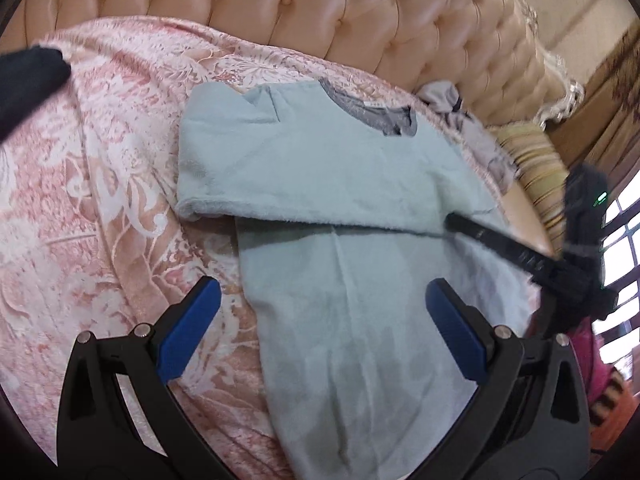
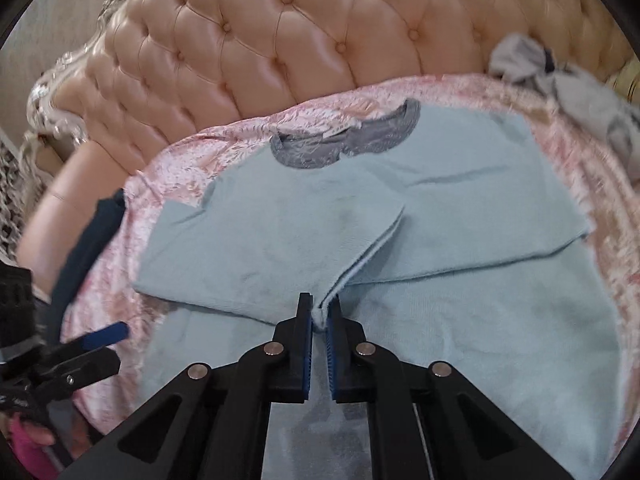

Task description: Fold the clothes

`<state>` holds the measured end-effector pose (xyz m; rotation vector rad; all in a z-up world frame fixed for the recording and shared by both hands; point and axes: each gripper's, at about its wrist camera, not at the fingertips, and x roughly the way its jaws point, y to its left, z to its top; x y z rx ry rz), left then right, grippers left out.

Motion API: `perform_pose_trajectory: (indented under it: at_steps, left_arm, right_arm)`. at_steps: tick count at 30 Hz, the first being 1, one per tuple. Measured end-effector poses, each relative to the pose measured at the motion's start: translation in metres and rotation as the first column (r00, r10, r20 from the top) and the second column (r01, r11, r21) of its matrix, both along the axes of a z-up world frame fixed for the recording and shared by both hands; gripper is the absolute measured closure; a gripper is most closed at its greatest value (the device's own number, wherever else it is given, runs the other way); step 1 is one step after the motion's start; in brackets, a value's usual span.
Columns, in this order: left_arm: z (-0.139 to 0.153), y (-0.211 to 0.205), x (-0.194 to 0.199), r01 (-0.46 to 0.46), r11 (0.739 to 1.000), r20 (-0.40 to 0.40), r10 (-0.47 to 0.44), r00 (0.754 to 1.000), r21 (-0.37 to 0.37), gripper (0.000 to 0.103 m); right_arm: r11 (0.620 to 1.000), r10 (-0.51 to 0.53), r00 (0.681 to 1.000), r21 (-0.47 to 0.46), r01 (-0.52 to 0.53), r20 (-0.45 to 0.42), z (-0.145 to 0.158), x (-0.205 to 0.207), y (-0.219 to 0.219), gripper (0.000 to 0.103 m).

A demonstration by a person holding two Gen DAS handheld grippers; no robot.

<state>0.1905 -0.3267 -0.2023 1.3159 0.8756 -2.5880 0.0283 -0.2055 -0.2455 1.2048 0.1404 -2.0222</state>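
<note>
While the light blue shirt [image 2: 460, 216] lies flat on the pink flowery bedspread [image 1: 100, 184], both claws point down at it from the near side. The shirt has a grey collar [image 2: 316, 148] at its far end, close to the padded peach headboard [image 2: 288, 52]. Both sleeves are folded in across the chest, so they meet near the middle.

The right claw [image 2: 319, 316] is squeezed almost closed. Its two blue pads [image 2: 307, 344] pinch a small bit of the shirt, right at the corner of a folded sleeve. It tilts down toward the bed and sits over the middle of the shirt. In the left view the same claw shows as a thin black bar [image 1: 504, 246] coming in from the right, with its tip on the sleeve edge. A small green light [image 1: 601, 199] glows on its body.

The left claw [image 1: 320, 306] is wide, with nothing between its blue pads [image 1: 188, 332]. It hangs above the near, lower part of the shirt, with one pad over the bedspread and the other over the shirt. It does not touch the cloth.

A crumpled grey cloth [image 2: 576, 88] lies at the far right, near the headboard. A dark cloth [image 1: 28, 76] sits at the far left edge of the bed.

No words or labels can be read on anything.
</note>
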Motion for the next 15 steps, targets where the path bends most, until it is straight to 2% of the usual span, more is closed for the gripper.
perform_pose_trajectory:
  at_steps: [4,7,10,12,15]
  left_arm:
    - [-0.002,0.0,0.006,-0.015,1.0,-0.007,0.015,1.0,-0.006,0.0]
    - [-0.002,0.0,0.009,-0.038,0.999,-0.023,0.038,0.999,-0.008,0.0]
    - [0.003,0.003,0.013,-0.066,0.998,-0.081,0.064,0.995,-0.019,0.0]
    - [0.005,-0.003,0.014,-0.149,0.989,-0.111,0.146,0.983,-0.019,0.0]
    - [0.0,-0.02,0.011,-0.274,0.962,-0.08,0.274,0.958,0.014,0.0]
  right_arm:
    - [0.999,0.023,0.994,-0.025,-0.026,-0.111,0.03,0.011,0.0,0.097]
    - [0.997,0.052,0.987,-0.056,-0.061,-0.153,0.055,0.013,-0.01,0.097]
    - [0.993,0.084,0.979,-0.071,-0.098,-0.187,0.077,0.011,-0.024,0.097]
    - [0.989,0.106,0.971,-0.076,-0.125,-0.213,0.092,0.009,-0.036,0.097]
    - [0.983,0.136,0.957,-0.084,-0.162,-0.255,0.115,0.007,-0.052,0.097]
